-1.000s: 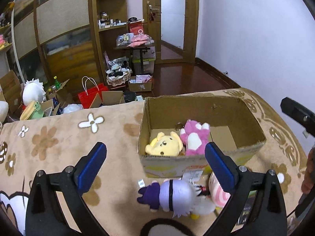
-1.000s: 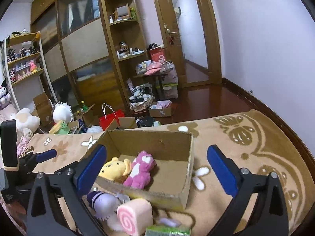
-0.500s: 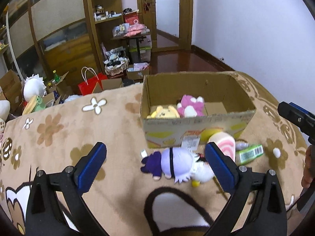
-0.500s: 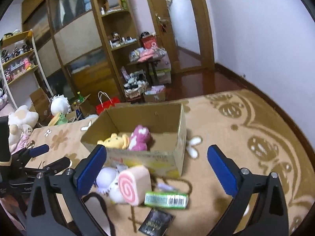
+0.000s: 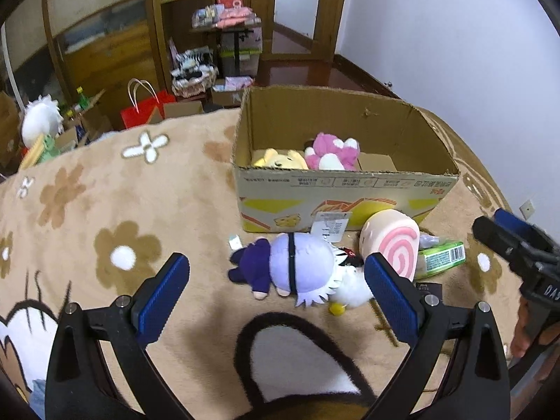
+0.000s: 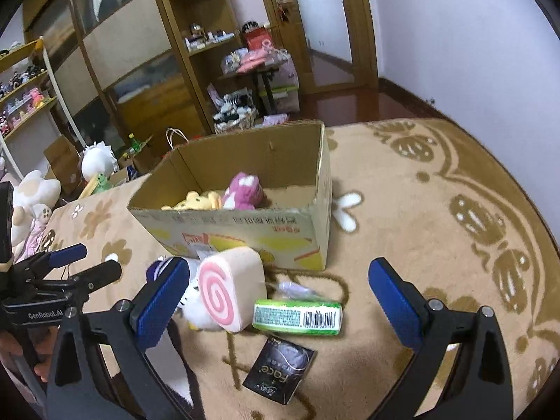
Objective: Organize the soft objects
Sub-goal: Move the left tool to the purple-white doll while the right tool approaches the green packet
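Note:
An open cardboard box (image 5: 346, 189) (image 6: 245, 234) stands on the blanket with a yellow plush (image 5: 280, 160) (image 6: 196, 201) and a pink plush (image 5: 332, 150) (image 6: 245, 192) inside. In front of it lie a purple doll with pale hair (image 5: 290, 269), a white plush (image 5: 350, 288) and a pink swirl roll cushion (image 5: 393, 241) (image 6: 231, 287). My left gripper (image 5: 276, 294) is open and empty, above and just short of the purple doll. My right gripper (image 6: 276, 297) is open and empty, over the roll cushion and a green pack (image 6: 297, 316).
A green pack (image 5: 441, 259) and a black sachet (image 6: 280, 367) lie on the flowered beige blanket (image 5: 105, 210). Beyond the bed edge are a red bag (image 5: 147, 108), boxes, plush toys (image 6: 35, 192), shelves and a door. A wall is on the right.
Both grippers have pulled back from the box and tilted down, so the toys in front of the box now show fully. Nothing was taken hold of; both stay open.

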{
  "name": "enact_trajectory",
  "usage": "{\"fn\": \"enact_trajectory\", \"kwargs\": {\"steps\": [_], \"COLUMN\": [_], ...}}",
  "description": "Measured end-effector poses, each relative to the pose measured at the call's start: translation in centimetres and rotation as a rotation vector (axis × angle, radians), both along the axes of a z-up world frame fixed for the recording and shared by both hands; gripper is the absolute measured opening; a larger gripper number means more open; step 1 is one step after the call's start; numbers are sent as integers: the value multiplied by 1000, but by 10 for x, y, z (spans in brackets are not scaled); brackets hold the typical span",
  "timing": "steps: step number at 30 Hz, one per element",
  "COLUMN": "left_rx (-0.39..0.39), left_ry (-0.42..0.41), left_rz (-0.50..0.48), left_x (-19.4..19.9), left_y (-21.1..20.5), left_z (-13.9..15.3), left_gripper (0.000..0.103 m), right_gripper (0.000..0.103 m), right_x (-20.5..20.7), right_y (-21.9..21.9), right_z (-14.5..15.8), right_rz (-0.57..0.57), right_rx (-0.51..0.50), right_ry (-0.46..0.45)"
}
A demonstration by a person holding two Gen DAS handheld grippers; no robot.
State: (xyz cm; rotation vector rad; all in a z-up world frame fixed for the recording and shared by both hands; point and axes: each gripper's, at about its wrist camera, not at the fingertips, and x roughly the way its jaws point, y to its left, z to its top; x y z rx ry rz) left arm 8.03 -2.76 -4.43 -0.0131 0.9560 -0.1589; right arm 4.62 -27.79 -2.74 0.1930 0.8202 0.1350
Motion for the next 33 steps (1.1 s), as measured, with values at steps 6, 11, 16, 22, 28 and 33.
{"fn": "enact_trajectory", "kwargs": {"steps": [6, 11, 16, 22, 28, 33], "left_rx": [13, 19, 28, 60, 78, 81], "left_ry": [44, 87, 110, 141, 150, 181], "left_rz": [-9, -13, -28, -44, -60, -56], "left_x": [14, 26, 32, 39, 41, 47], "left_y": [-8, -10, -16, -25, -32, -33], "left_z": [-16, -30, -40, -55, -61, -70], "left_gripper": [99, 99, 99, 99, 99, 99], "right_gripper": [103, 103, 103, 103, 103, 103], "right_x": [7, 12, 19, 27, 35, 41], "right_y": [0, 1, 2, 0, -2, -2], "right_z": [-18, -28, -40, -48, -60, -69], "right_rz": [-5, -2, -2, -11, -17, -14], "right_rx": [7, 3, -8, -9, -2, -9], "right_ry": [51, 77, 108, 122, 158, 185]}}
